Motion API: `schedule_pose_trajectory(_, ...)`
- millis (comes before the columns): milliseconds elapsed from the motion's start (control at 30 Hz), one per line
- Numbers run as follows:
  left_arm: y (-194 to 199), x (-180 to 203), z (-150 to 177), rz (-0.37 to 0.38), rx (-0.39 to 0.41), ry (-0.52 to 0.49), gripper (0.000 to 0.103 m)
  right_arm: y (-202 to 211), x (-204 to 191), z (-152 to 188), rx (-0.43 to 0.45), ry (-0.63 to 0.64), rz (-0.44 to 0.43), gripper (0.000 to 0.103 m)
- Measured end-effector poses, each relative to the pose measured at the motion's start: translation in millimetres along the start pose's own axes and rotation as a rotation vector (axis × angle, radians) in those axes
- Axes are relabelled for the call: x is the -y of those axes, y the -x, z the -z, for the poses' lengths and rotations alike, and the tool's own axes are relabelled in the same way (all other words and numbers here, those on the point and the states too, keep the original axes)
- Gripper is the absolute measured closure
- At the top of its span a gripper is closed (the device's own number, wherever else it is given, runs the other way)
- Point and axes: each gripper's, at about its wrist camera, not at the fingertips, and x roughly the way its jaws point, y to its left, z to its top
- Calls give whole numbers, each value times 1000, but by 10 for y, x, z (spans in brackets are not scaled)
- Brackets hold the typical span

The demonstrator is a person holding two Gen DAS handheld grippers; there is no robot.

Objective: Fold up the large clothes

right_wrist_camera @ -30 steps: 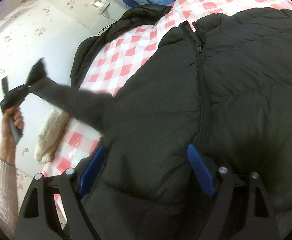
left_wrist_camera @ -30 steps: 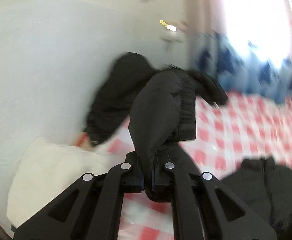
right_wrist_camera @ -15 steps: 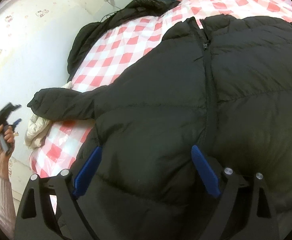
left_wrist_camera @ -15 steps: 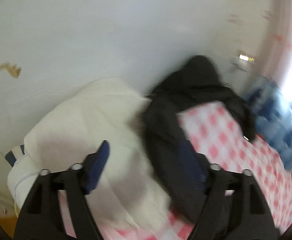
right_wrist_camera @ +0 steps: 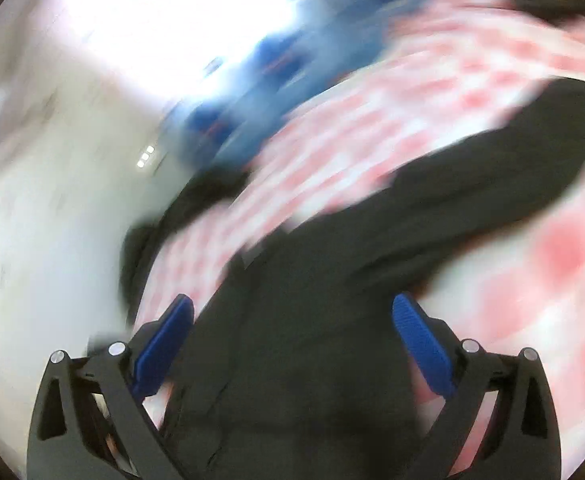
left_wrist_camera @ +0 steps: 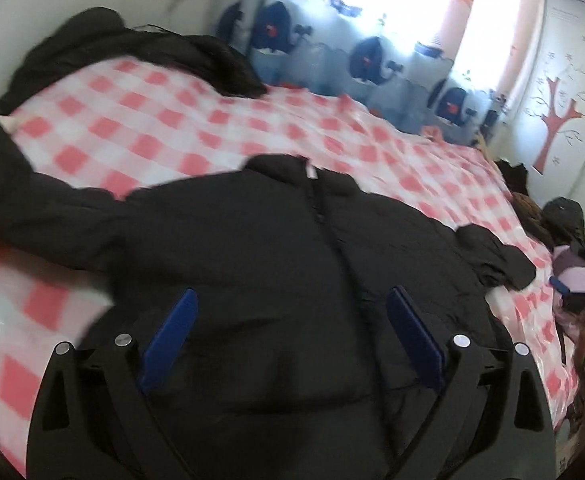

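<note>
Sleeve's been let go since a second ago: the left gripper (left_wrist_camera: 288, 332) had it pinched up in the air, and now that sleeve (left_wrist_camera: 44, 216) lies flat on the checked bedspread (left_wrist_camera: 196, 128), off to the tool's left. Both sets of jaws are opening wide, nothing pinched. The black puffer jacket (left_wrist_camera: 292, 248) sits right under and ahead of the left gripper, zip running straight away from it, collar at the far end.

The right gripper (right_wrist_camera: 292, 344) view is badly smeared, but the jacket (right_wrist_camera: 316, 320) is below it too, one sleeve (right_wrist_camera: 492, 184) stretching off ahead and to its right.

My take on the fold from here: grab a sleeve near the cuff, pinch just the one layer, and carry it across the zip line before laying it flat. Puffer fabric springs back, so press it down a bit. A second dark garment (left_wrist_camera: 132, 48) is bunched at the far edge, well clear.
</note>
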Motion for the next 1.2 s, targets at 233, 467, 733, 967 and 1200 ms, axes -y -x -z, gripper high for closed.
schedule_pose_trajectory(233,-5,-257,197,-65,4,29,11,508,1660,-1189,158,-274,189,7)
schedule_pose_trajectory(467,-151,-440,246,-47,-52,104,10,94,2182,-1548,161,-299,315,7)
schedule_pose_trajectory(733,-272,-339,335,-55,-95,61,9,-189,2533,-1663,148,-292,399,8)
schedule_pose_trajectory(967,-338,-331,366,-57,-121,63,9,-443,2376,-1733,72,-228,376,93)
schedule_pose_trajectory(1200,-323,-344,365,-41,-129,89,8,128,1929,-1644,376,-123,157,97)
